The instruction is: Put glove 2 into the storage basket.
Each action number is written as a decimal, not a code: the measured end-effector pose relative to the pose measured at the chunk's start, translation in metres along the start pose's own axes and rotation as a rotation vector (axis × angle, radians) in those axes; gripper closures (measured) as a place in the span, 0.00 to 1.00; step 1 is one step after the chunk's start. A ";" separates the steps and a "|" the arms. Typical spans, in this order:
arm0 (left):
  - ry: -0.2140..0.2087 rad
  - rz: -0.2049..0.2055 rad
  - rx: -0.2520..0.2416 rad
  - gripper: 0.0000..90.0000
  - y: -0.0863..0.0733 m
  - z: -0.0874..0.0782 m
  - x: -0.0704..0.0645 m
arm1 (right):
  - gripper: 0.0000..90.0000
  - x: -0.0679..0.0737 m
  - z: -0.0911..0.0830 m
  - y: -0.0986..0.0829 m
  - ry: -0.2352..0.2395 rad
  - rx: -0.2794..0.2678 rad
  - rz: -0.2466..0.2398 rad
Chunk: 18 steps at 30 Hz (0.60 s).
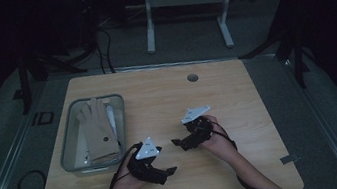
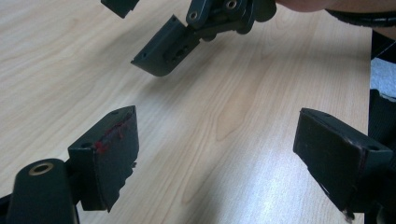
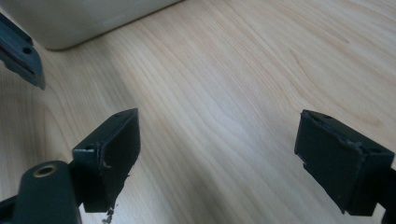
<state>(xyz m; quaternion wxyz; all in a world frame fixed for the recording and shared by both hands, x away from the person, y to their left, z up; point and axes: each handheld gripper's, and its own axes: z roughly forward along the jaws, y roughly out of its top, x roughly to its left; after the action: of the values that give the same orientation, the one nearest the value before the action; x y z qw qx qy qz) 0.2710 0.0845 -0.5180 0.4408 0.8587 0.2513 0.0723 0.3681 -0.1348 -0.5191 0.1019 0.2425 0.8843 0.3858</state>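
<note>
The left gripper held its jaws wide apart over the bare wooden desk. The right gripper hung just beyond.

High view overhead; gripper views near table.

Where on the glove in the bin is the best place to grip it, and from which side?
Probably the cuff end of the glove, nearest the left gripper. Come from above: the glove lies flat inside the clear bin, whose walls block a sideways approach. Both grippers are open and empty.
</note>
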 end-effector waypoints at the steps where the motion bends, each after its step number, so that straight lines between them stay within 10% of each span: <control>1: -0.004 0.002 0.002 0.16 0.000 0.002 -0.001 | 0.16 0.000 -0.001 -0.002 -0.001 0.002 0.001; 18: -0.110 0.056 0.038 0.16 -0.009 0.035 -0.015 | 0.16 -0.001 -0.026 -0.048 -0.017 -0.001 0.015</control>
<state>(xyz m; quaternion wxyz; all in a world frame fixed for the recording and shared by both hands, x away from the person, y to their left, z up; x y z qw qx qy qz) 0.2669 0.0563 -0.5448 0.4353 0.8763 0.2037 0.0324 0.3424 -0.1802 -0.5364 0.1068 0.2523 0.8813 0.3850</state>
